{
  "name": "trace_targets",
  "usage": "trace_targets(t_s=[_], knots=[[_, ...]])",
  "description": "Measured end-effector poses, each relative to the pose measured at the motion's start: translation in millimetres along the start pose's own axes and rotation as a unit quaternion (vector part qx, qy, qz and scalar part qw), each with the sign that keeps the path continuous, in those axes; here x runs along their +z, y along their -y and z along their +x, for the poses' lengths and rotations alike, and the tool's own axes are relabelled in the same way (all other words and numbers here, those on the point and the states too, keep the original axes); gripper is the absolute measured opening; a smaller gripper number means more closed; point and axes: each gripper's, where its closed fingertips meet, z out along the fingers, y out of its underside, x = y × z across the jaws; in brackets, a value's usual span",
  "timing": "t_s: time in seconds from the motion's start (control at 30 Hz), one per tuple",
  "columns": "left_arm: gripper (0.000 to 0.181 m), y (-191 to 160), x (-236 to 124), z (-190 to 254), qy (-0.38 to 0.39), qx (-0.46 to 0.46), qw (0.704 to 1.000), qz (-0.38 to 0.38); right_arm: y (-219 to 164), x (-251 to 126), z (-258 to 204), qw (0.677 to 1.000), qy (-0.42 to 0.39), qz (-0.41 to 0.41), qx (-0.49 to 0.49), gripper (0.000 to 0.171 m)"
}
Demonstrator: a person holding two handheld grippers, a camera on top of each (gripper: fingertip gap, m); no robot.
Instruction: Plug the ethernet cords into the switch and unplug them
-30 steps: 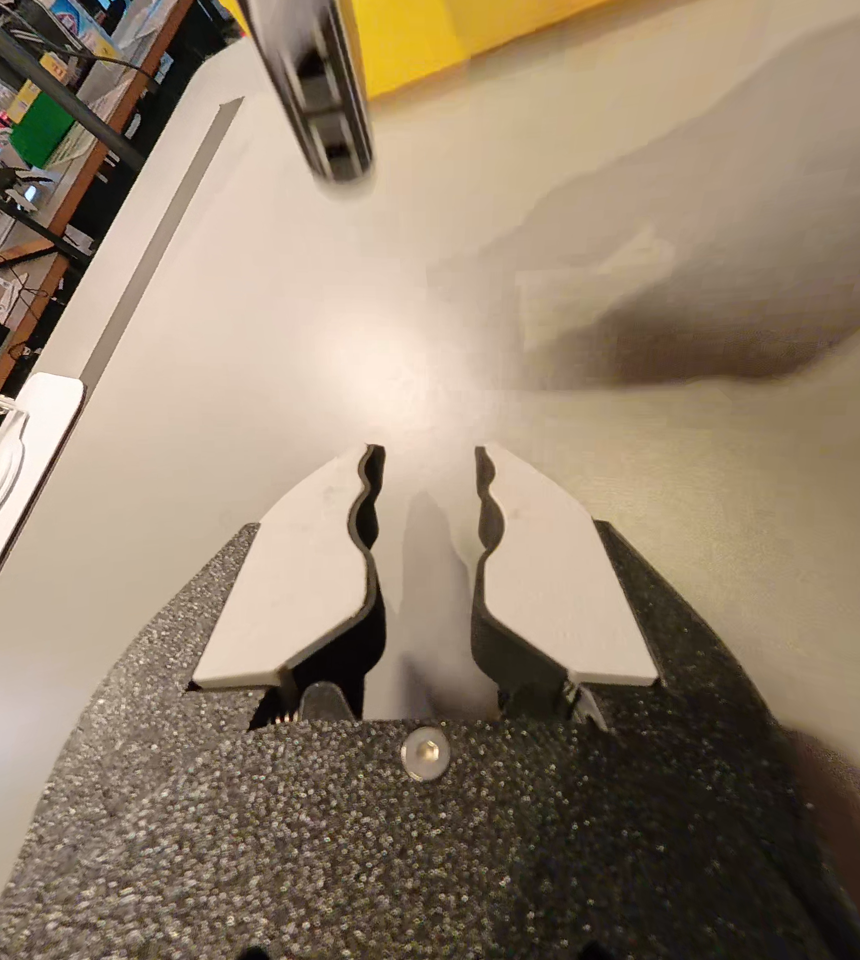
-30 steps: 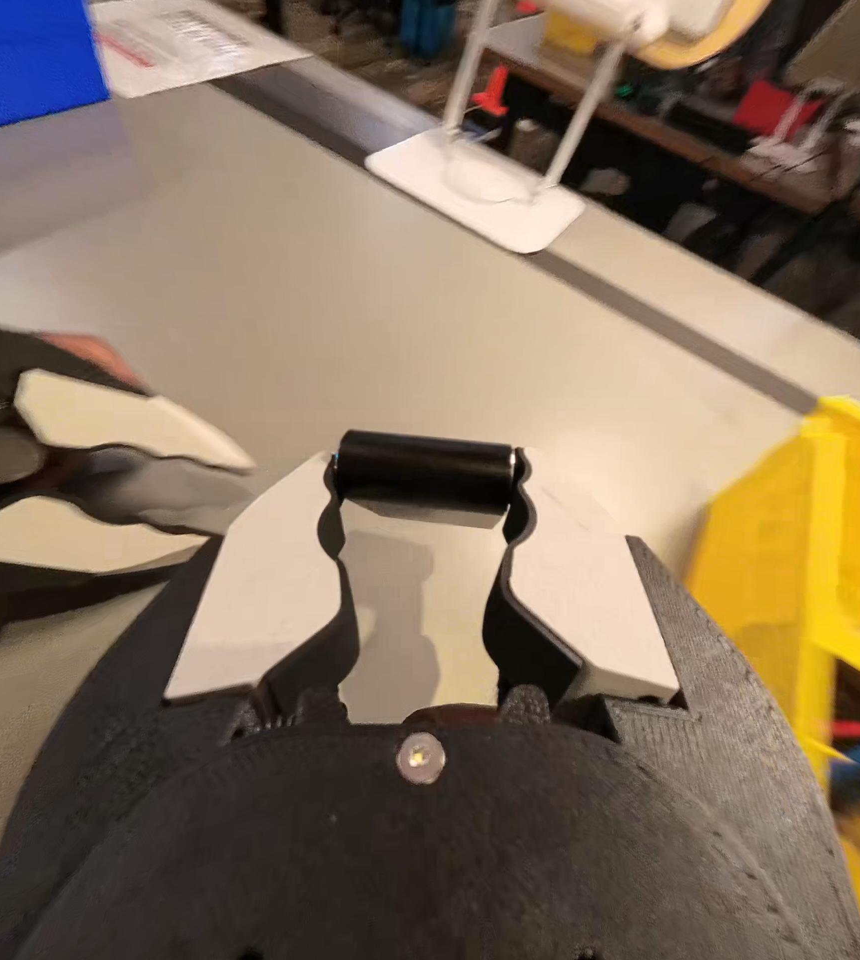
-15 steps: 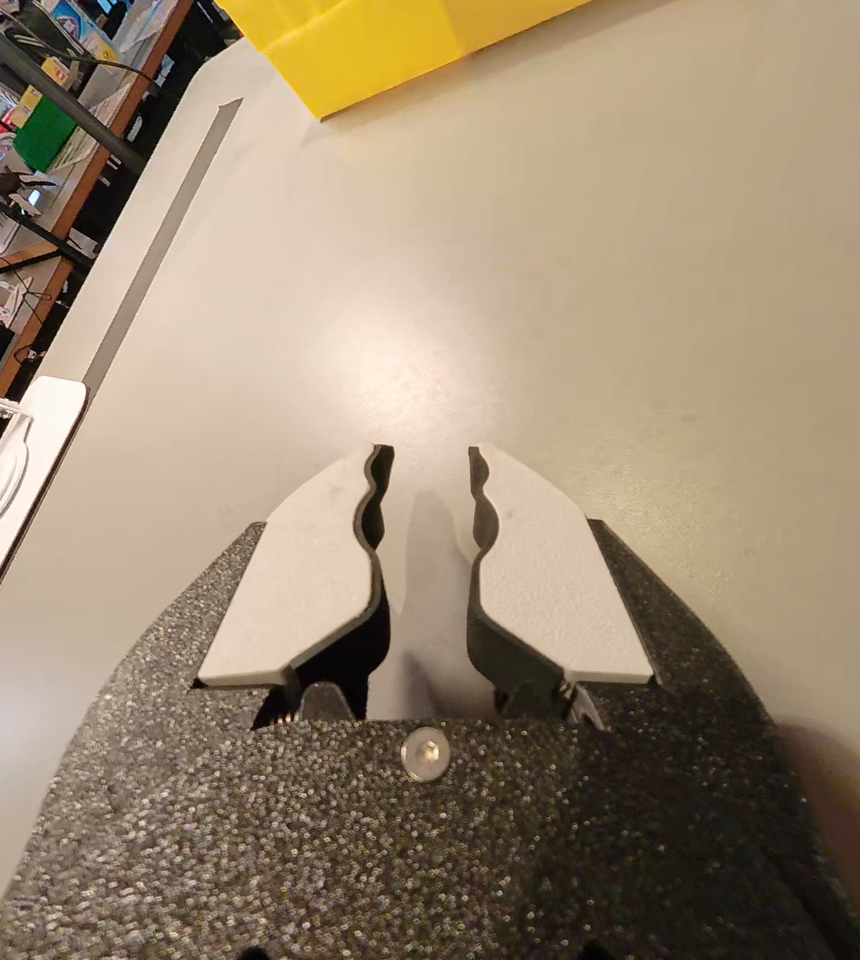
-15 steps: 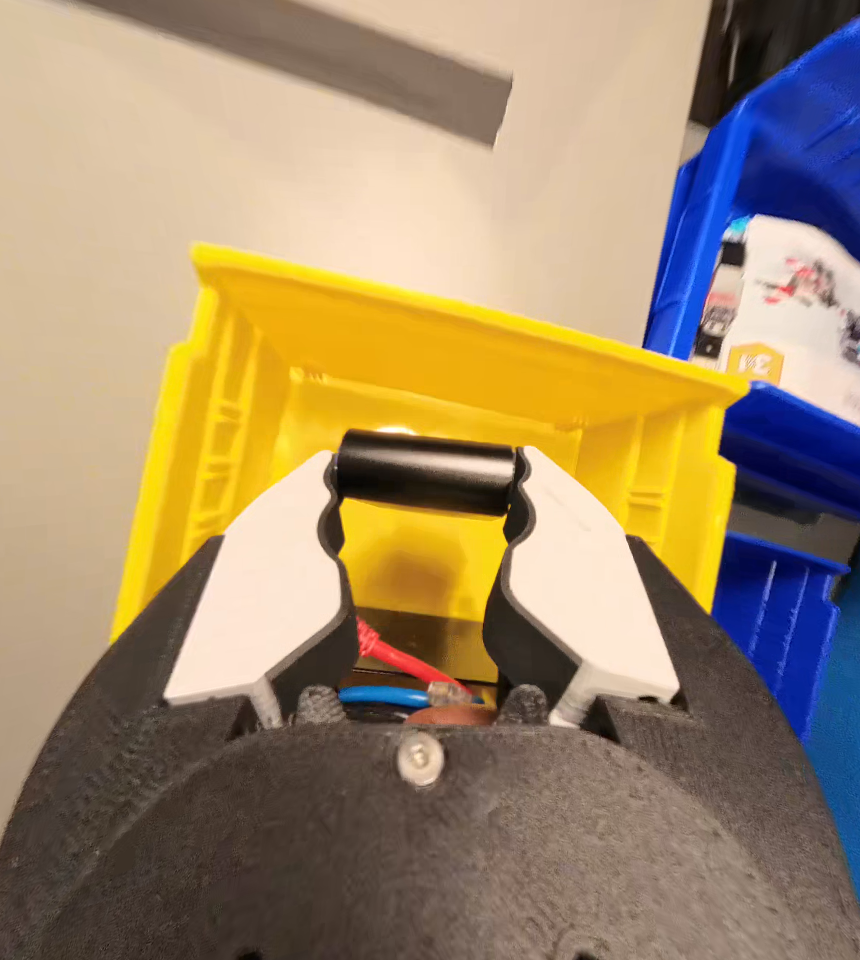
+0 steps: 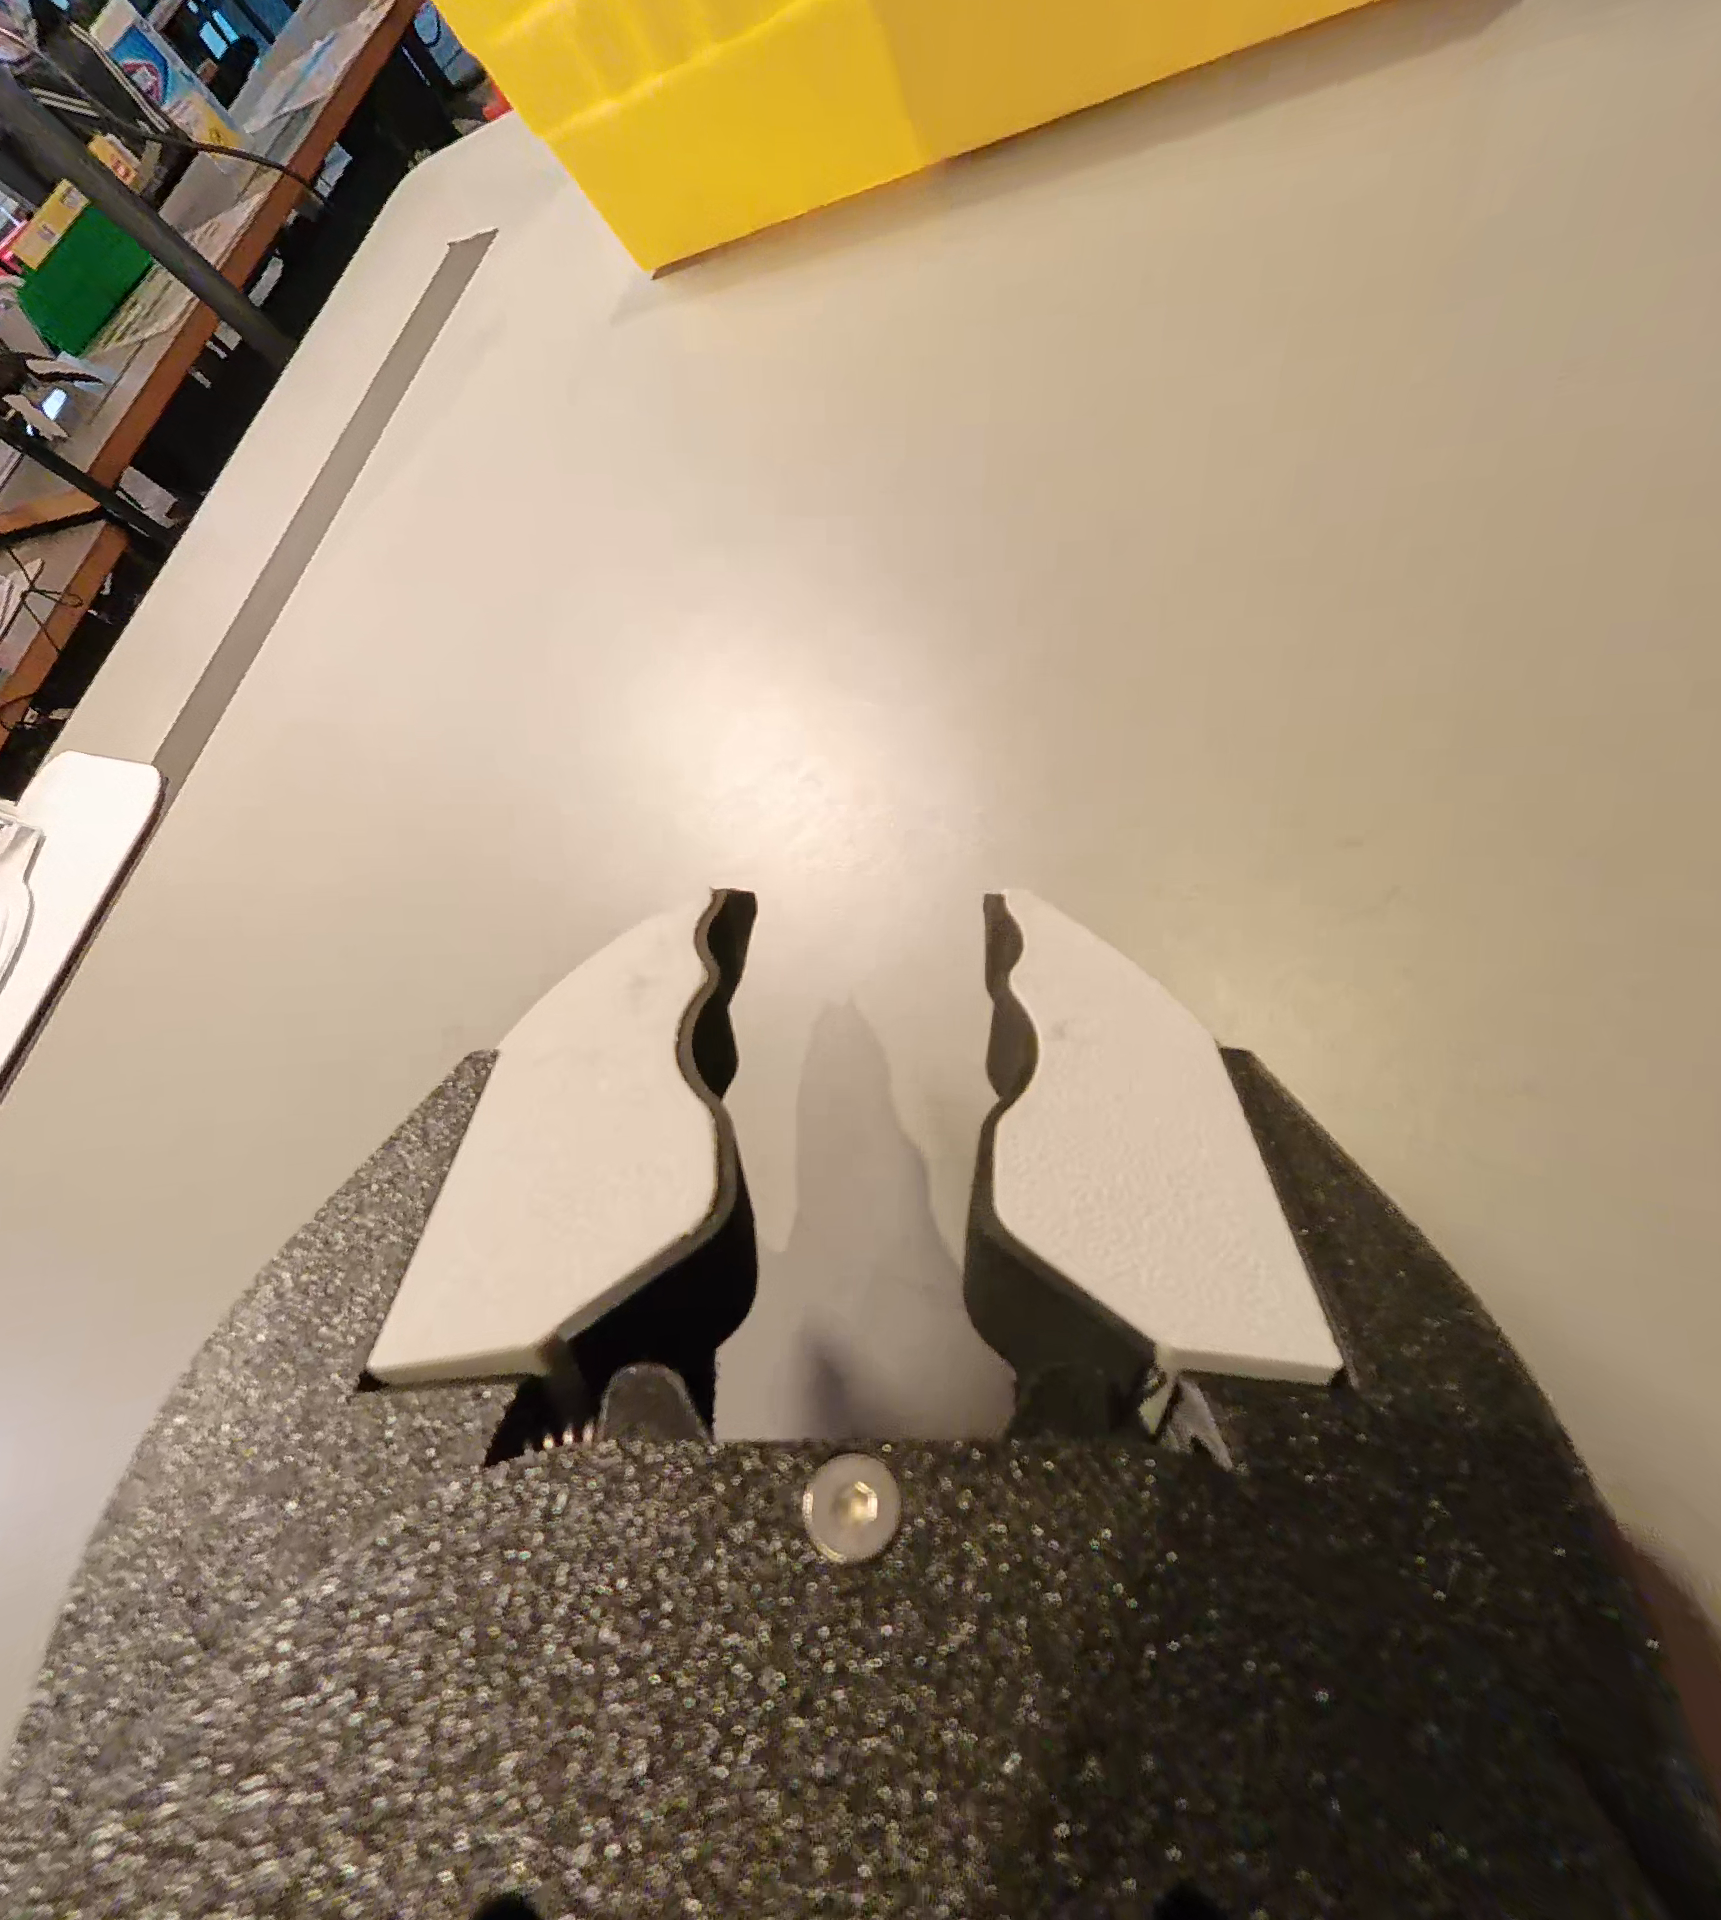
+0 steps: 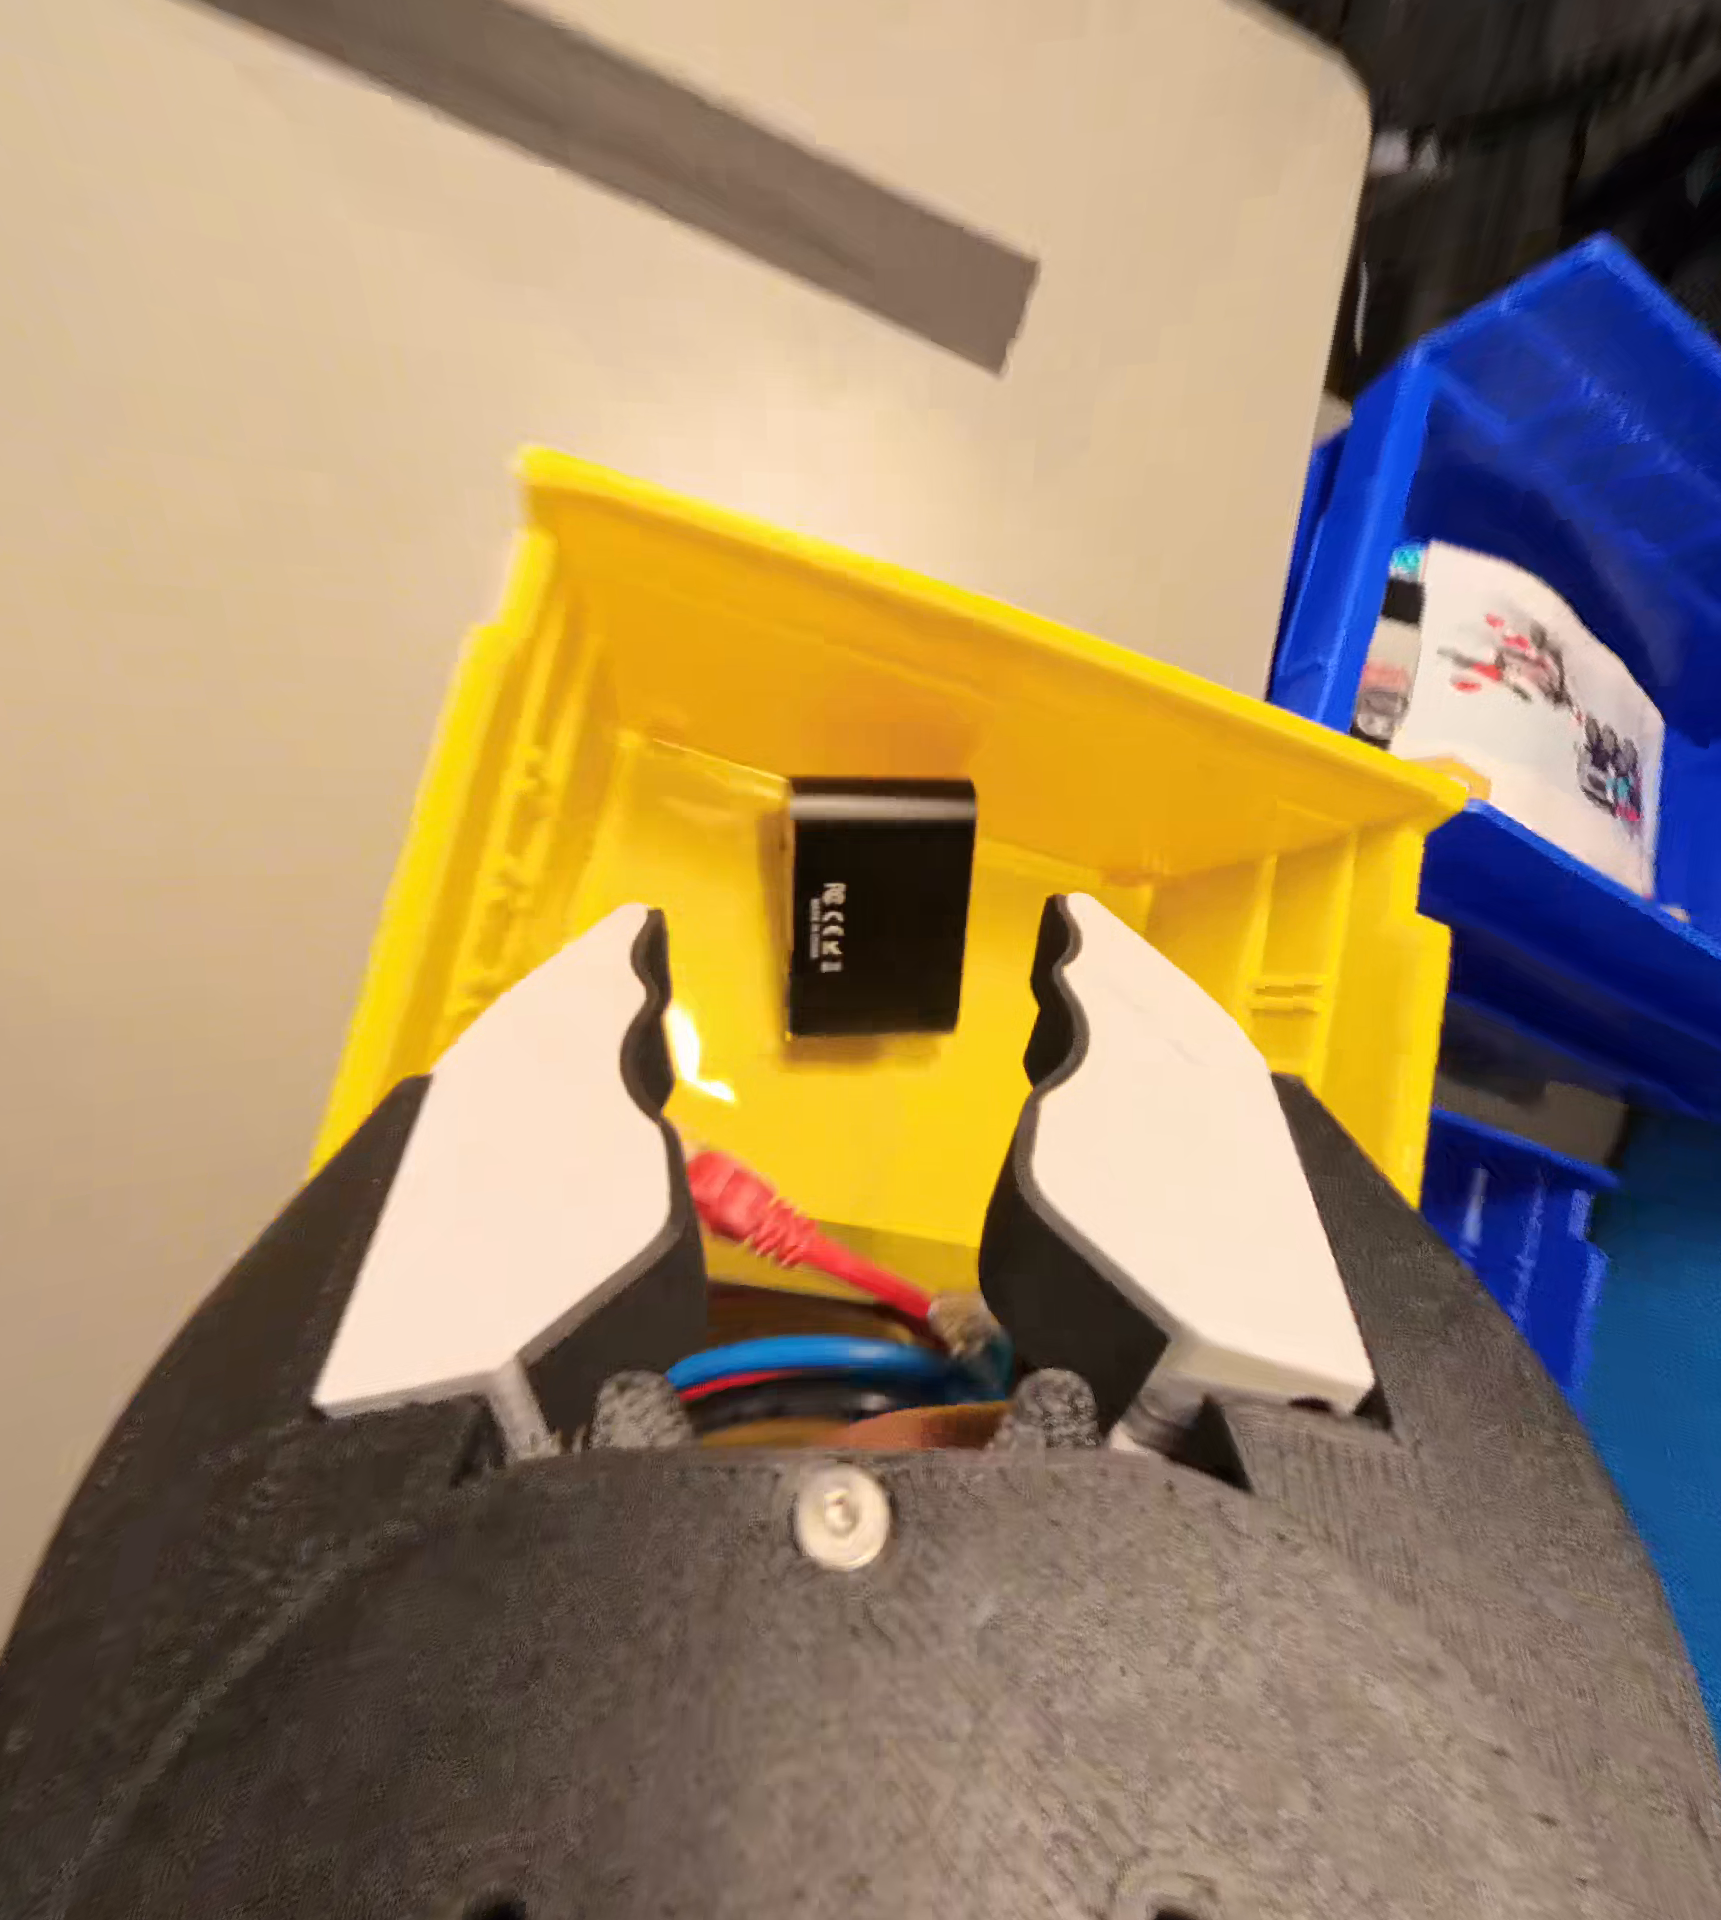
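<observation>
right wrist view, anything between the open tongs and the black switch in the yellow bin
Nothing visible does. The right tongs are open, and the black switch lies past their tips inside the yellow bin with clear space between. The red ethernet cord lies lower, nearer the tongs' base, not in the path.

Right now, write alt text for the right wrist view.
Open tongs hang over a yellow bin, with a small black box in the bin beyond the tips. Red and blue cords lie in the bin; blue bins stand to the right.
</observation>
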Motion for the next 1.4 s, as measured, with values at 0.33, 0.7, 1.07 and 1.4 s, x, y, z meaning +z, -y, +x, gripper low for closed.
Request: trace_targets(t_s=[0.33,0.7,1.07,1.4], knots=[[0.041,-5.5,-25.9,-13.6,0.017,-0.05,0.999,0.015,-85.5,-118.3,-87.9,0.94,0.151,0.3,0.061,0.069],[0.032,-61.1,-158.9,-88.7,0.139,-0.239,0.948,0.157,-113.0,-111.1,-109.3,0.914,0.162,0.371,0.021,0.049],[0.055,-166.6,-370.2,-186.2,0.492,-0.255,0.826,0.103,-103.5,-123.6,-99.1,0.893,0.026,0.446,0.052,0.055],[0.042,-246.9,-316.0,-193.9,0.456,-0.324,0.829,0.004,-104.0,-99.4,-112.4,0.923,-0.034,0.383,-0.012,0.048]])
